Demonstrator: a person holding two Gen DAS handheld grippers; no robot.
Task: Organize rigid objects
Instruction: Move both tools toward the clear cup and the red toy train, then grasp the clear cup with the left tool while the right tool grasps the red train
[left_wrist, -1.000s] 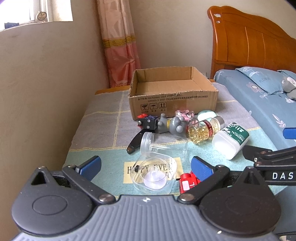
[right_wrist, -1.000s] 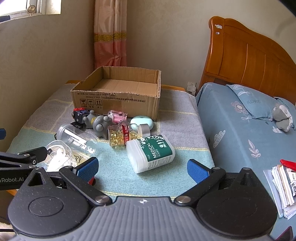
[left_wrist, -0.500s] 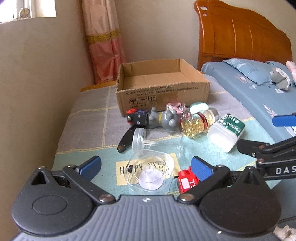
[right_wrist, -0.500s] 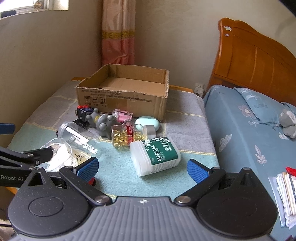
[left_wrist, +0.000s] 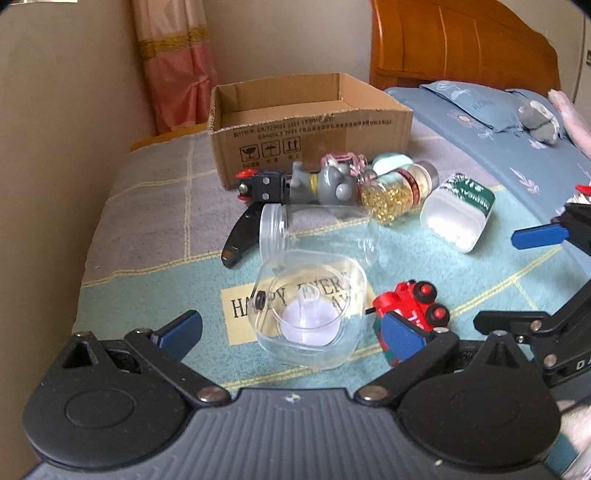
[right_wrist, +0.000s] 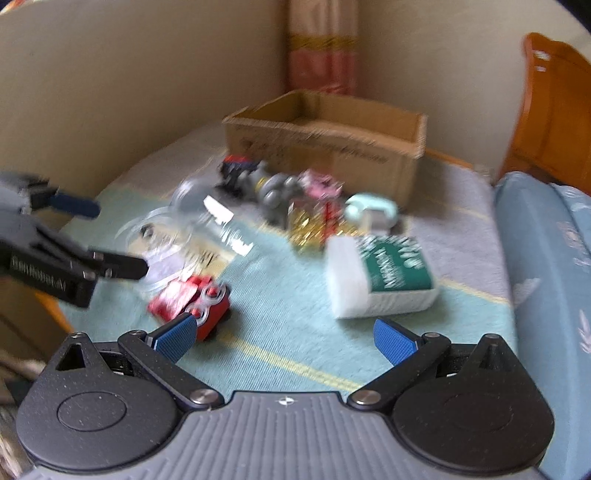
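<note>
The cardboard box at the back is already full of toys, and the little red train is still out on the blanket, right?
Not quite. The cardboard box looks empty: the left wrist view shows only its bare inside walls, with no toys in it. The rest is right: the red train is out on the blanket, near the clear round container.

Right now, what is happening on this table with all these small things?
A person holds two grippers over a cloth-covered table, both open and empty. The left gripper points at a clear plastic container with a white insert; the right gripper is near a small red toy train. The brown cardboard box behind looks empty, so nothing seems sorted yet.
</note>
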